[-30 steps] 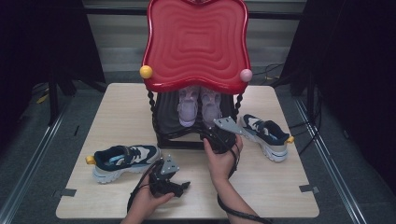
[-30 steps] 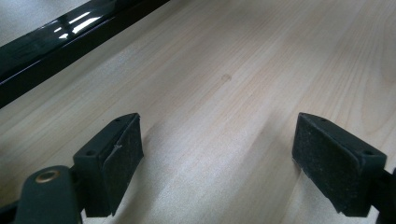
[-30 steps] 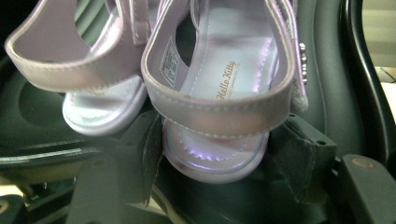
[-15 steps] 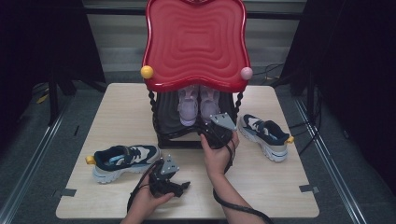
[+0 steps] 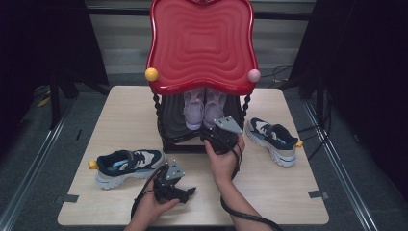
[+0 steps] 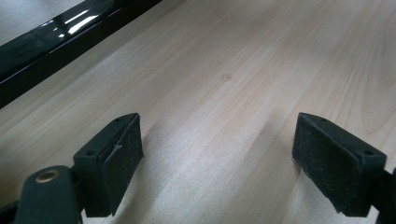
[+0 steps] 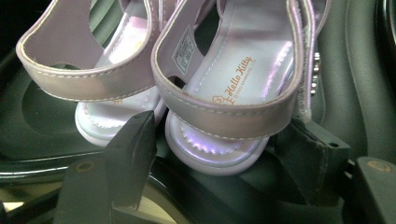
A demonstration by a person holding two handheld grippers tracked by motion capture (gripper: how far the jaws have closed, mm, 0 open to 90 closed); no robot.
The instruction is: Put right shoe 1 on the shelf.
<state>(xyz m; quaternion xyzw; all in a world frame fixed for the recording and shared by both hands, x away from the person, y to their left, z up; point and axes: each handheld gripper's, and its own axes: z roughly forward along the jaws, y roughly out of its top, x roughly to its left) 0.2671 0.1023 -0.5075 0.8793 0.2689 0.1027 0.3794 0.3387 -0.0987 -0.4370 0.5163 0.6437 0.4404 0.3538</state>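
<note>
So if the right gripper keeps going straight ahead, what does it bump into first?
Probably the heel of the nearer purple sandal. The right gripper points right at it, with open jaws on either side of the heel, which looks very close.

Two pale lilac shiny children's sandals sit side by side on the black lower shelf. Two navy-and-white chunky sneakers lie on the light wooden table. One glossy red wavy-topped rack carries two knobs, one yellow ball, one pink ball.
</note>
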